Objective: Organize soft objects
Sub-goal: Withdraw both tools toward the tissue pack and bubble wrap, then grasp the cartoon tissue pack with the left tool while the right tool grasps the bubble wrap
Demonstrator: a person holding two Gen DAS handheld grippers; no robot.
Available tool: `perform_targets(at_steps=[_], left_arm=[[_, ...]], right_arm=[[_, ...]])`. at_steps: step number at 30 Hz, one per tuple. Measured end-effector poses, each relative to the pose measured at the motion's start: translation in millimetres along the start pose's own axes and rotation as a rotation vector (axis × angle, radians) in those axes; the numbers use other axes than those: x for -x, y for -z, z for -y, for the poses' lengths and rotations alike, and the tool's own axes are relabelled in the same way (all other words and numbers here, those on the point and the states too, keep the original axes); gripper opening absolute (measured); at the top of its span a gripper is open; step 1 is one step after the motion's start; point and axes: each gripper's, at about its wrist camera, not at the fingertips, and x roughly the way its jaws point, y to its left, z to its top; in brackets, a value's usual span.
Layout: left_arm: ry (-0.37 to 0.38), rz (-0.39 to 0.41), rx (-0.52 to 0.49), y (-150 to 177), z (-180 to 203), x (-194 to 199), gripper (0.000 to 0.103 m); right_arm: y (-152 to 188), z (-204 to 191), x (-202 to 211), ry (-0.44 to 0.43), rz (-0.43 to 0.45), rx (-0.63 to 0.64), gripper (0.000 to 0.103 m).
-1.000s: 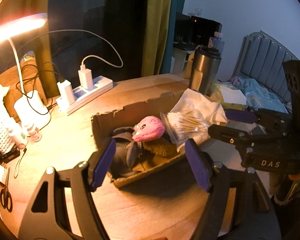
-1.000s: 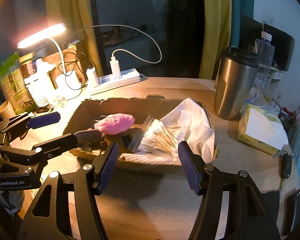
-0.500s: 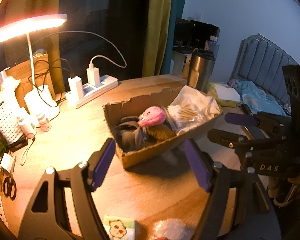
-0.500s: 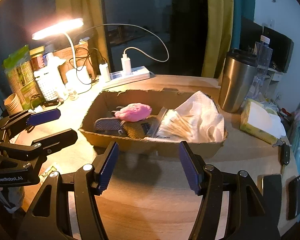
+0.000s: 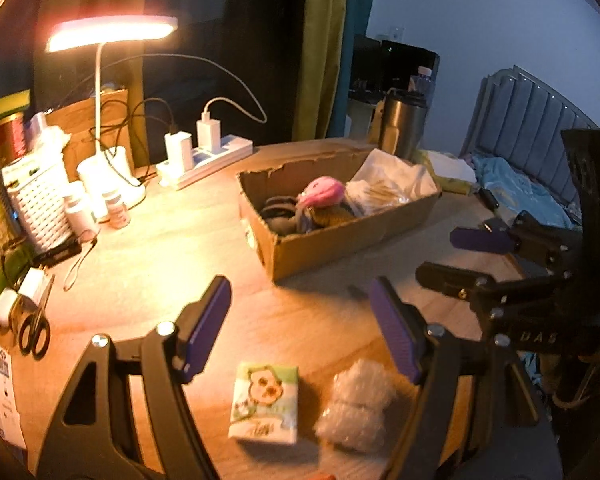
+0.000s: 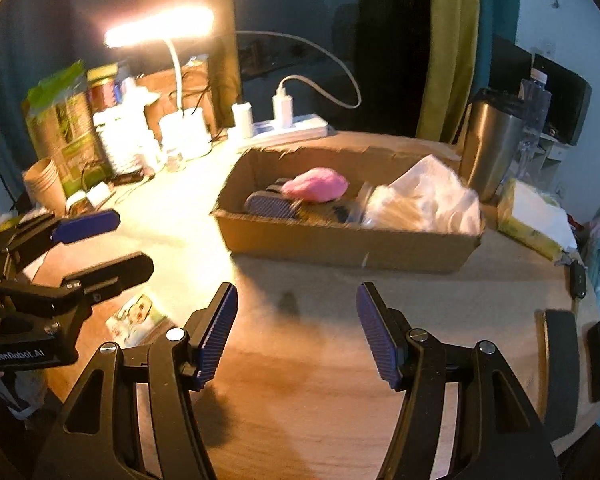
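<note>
Left wrist view: left gripper (image 5: pixel 304 332) wide, empty; tissue pack (image 5: pixel 265 407) and bubble wrap (image 5: pixel 356 408) just below it, cardboard box (image 5: pixel 340 236) ahead. Right gripper (image 6: pixel 298 332) wide, empty.

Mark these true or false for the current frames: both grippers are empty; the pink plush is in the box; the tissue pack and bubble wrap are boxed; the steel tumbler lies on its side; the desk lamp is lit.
1. Both the left gripper and the right gripper hold nothing. True.
2. The pink plush toy lies inside the brown cardboard box. True.
3. The small tissue pack with a cartoon panda and the wad of clear bubble wrap are in the box. False: both lie on the wooden table, near the left gripper.
4. The stainless steel tumbler lies on its side. False: it stands upright behind the box.
5. The white desk lamp is lit. True.
</note>
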Motion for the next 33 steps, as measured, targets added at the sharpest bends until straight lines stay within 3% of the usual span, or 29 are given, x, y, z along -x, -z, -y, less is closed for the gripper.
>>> perform_targets(at_steps=[22, 33], left_arm=[[-0.033, -0.03, 0.086, 66.6, -42.4, 21.7, 0.073], [-0.057, -0.081, 0.119, 89.5, -52.7, 10.5, 0.073]], right_arm=[[43.3, -63.5, -22.6, -0.069, -0.08, 0.051, 0.065], [55.3, -69.5, -39.8, -0.137, -0.099, 0.019, 0.065]])
